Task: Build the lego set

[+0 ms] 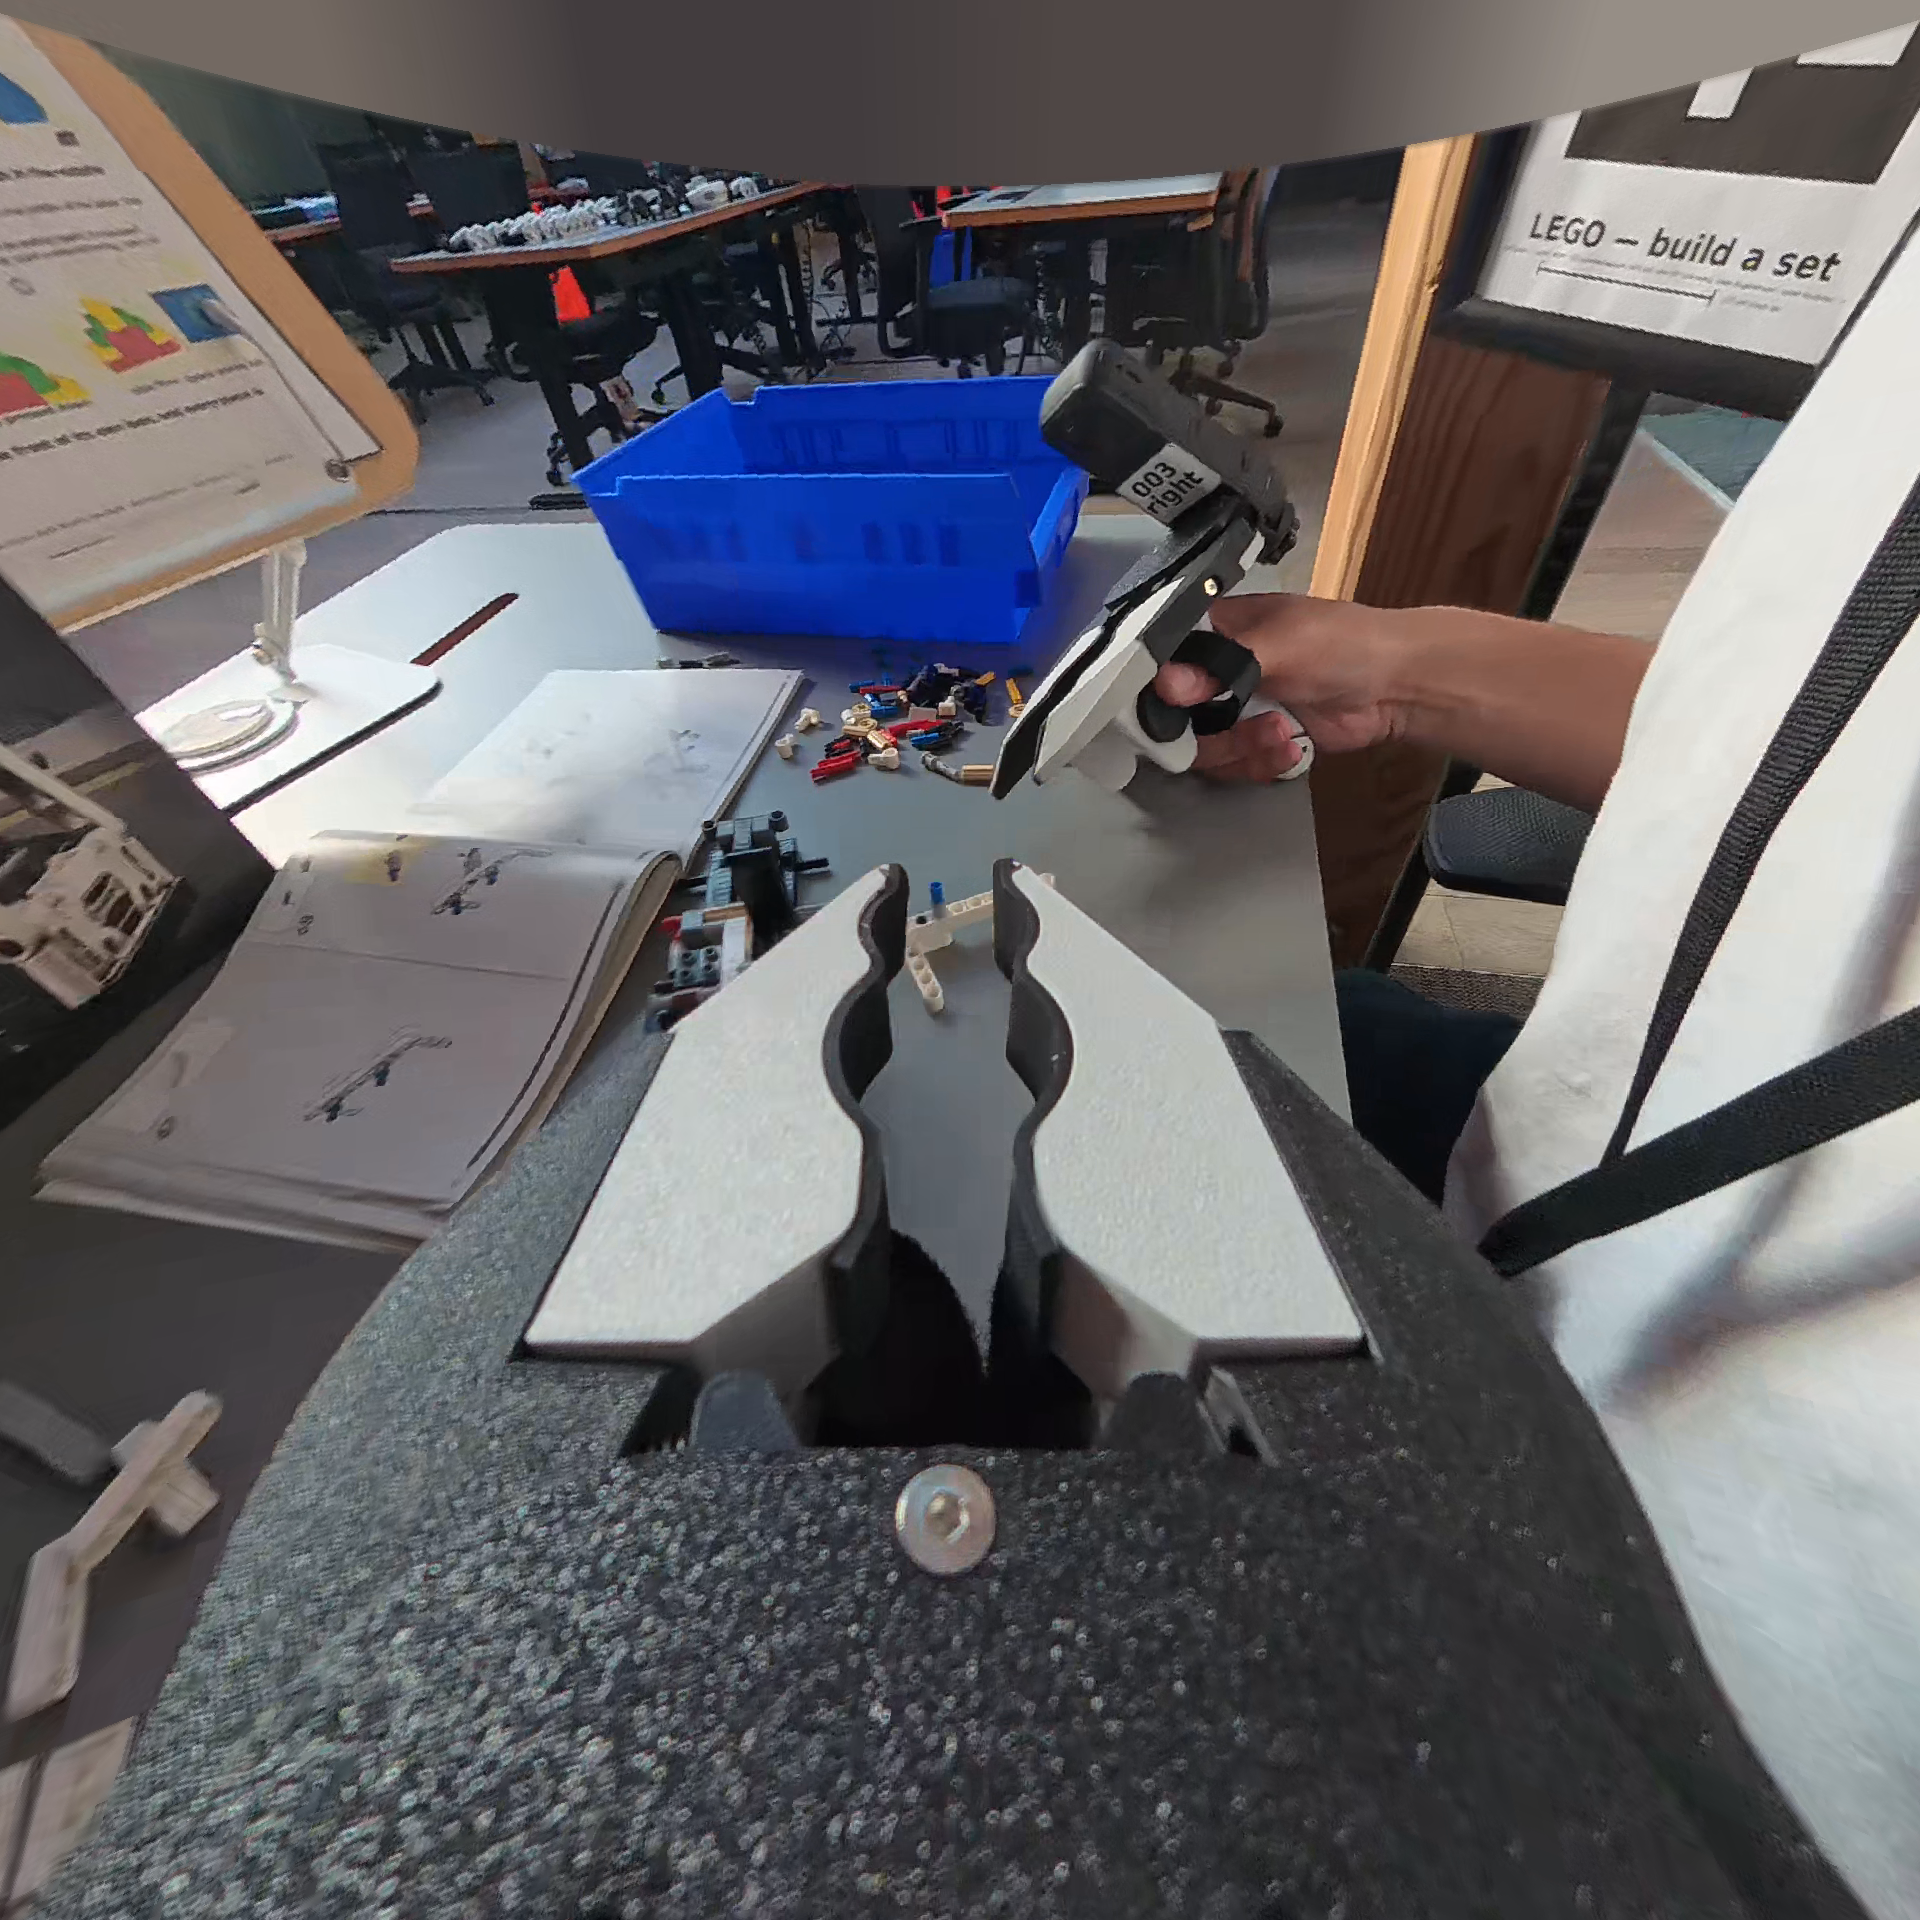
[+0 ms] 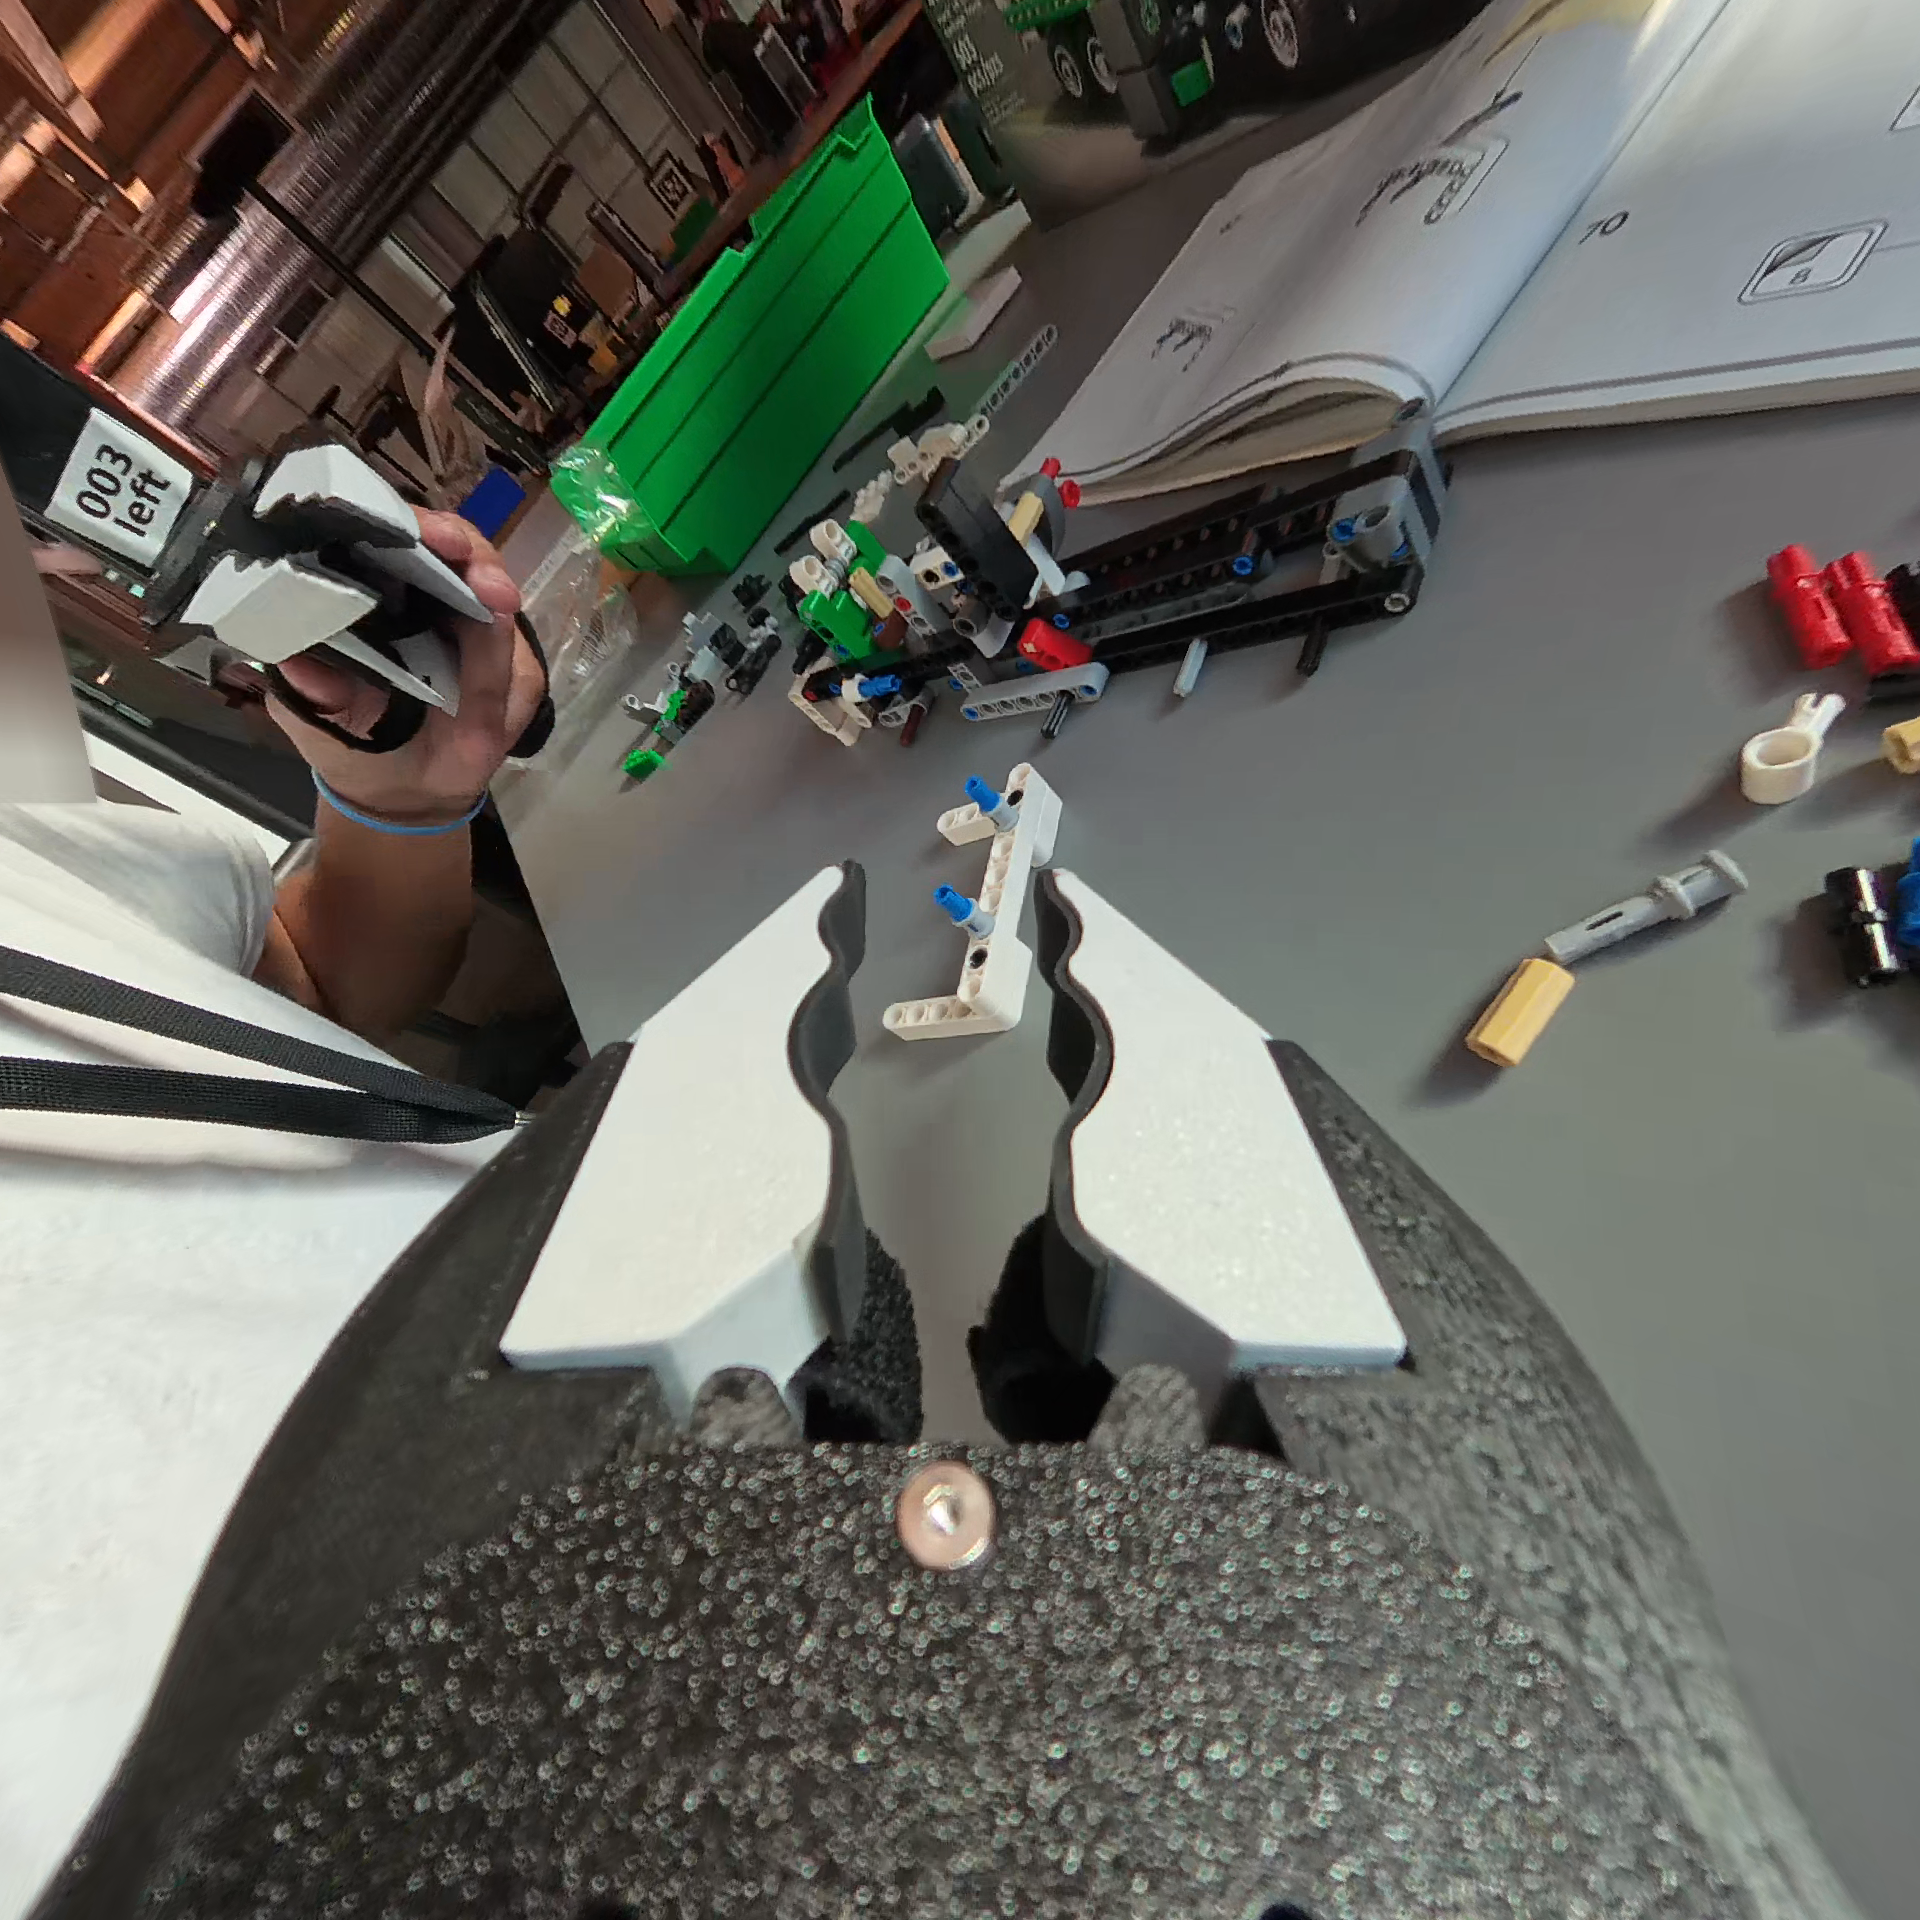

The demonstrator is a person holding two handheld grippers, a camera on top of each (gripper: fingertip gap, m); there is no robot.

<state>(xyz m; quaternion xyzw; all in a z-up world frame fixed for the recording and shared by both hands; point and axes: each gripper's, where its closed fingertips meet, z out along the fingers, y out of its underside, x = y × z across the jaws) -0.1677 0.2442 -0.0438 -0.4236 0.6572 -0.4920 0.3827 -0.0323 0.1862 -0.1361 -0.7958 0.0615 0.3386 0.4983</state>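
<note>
A white L-shaped beam assembly with two blue pins (image 2: 1000,904) lies on the grey table (image 2: 1299,883), just beyond my right gripper's (image 2: 948,881) fingertips. The right gripper is open and empty, held a little above the table. My left gripper (image 1: 948,878) is also open and empty, and the same white assembly (image 1: 940,935) shows through its gap. A long black partial build (image 2: 1164,597) with green, red and white parts lies behind it, against the open instruction booklet (image 2: 1455,260). The right gripper also shows in the left wrist view (image 1: 1006,784), and the left gripper in the right wrist view (image 2: 468,655).
Loose pieces lie to the right: red connectors (image 2: 1839,613), a tan piece (image 2: 1519,1010), a grey pin (image 2: 1652,904), a white connector (image 2: 1779,761). A blue bin (image 1: 831,540) and a green bin (image 2: 758,353) stand behind. A sheet on a stand (image 1: 156,343) is at left.
</note>
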